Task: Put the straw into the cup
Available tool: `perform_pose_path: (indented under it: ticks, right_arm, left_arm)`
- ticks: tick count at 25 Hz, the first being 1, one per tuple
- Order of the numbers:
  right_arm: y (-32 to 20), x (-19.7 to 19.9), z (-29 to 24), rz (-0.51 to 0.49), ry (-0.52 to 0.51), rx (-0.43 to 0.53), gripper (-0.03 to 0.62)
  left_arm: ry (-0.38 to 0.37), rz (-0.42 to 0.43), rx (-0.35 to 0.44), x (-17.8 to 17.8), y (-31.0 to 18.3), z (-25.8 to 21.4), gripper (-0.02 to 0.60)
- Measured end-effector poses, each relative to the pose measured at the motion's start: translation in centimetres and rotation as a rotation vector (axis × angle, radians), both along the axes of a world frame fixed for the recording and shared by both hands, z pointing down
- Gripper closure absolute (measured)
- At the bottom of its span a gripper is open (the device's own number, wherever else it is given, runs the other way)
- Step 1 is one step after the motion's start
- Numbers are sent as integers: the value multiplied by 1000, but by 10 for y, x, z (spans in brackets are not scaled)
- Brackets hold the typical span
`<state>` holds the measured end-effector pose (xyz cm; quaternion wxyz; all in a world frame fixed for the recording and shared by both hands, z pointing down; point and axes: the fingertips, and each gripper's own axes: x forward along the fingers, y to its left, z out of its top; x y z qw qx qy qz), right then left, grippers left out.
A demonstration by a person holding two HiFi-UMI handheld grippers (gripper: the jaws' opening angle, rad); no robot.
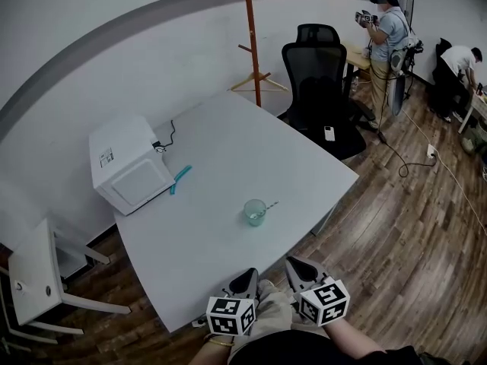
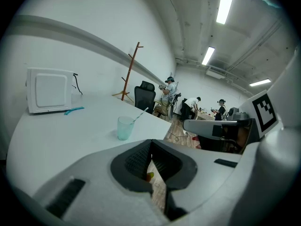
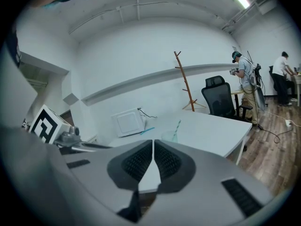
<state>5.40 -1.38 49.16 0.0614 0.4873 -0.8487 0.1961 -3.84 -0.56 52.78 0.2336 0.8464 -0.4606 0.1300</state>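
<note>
No words or numbers can be read. The microwave (image 1: pixel 125 166) bears a sticker (image 1: pixel 106 158) too small to read. The cubes on the left gripper (image 1: pixel 248 274) and right gripper (image 1: pixel 292 264) show only black-and-white square patterns.

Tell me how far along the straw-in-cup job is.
Done: the straw stands in the green cup on the table. In hand: nothing; the left gripper and right gripper are both shut and empty, apart from the cup at the table's near edge. Remaining: nothing that shows.

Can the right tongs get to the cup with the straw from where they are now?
Probably yes: only bare table lies between the right tongs and the cup, though they are shut and just off its near edge.
</note>
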Motion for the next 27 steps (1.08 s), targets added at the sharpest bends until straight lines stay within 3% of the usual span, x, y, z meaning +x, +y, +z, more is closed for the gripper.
perform_pose_path:
  ticks: [27]
  right_arm:
    - [32,16,1,18,21,2,563]
  left_arm:
    - [1,67,6,28,16,-3,563]
